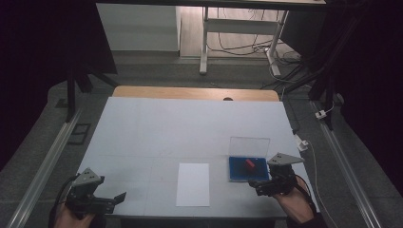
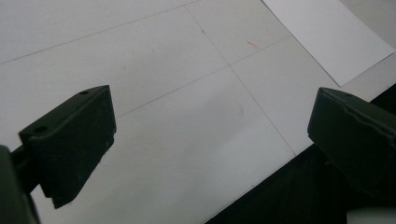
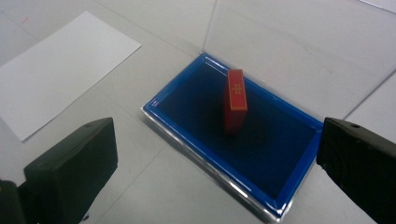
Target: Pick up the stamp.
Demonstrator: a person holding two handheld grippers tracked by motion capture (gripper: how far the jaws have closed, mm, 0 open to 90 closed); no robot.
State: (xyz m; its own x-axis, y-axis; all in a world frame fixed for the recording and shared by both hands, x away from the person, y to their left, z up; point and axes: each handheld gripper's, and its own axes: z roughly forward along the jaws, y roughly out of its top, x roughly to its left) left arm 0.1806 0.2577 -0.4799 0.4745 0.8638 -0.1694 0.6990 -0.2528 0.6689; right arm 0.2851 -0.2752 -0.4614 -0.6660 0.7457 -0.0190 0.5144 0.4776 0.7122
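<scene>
**Right gripper view catches the red block's gold mark**

Right gripper view shows what the high view blurs: the red block [image 3: 235, 100] stands on edge inside the blue tray [image 3: 173, 90], with a small gold marking on its upper face, and the tray's clear lid [image 3: 299, 42] stands upright along the far rim. From above, the block [image 1: 249, 164] is just a red speck in the tray [image 1: 234, 164] at the table's right front. The high view alone places the white sheet [image 1: 193, 184] left of the tray, lying between the two grippers.

The right gripper [image 3: 219, 154] hovers over the tray's near edge, jaws spread wide, touching nothing. The left gripper [image 2: 210, 135] sits low at the table's [image 1: 157, 128] front-left corner, jaws likewise spread, bare tabletop between them and the sheet's [image 2: 327, 37] corner beyond.
</scene>
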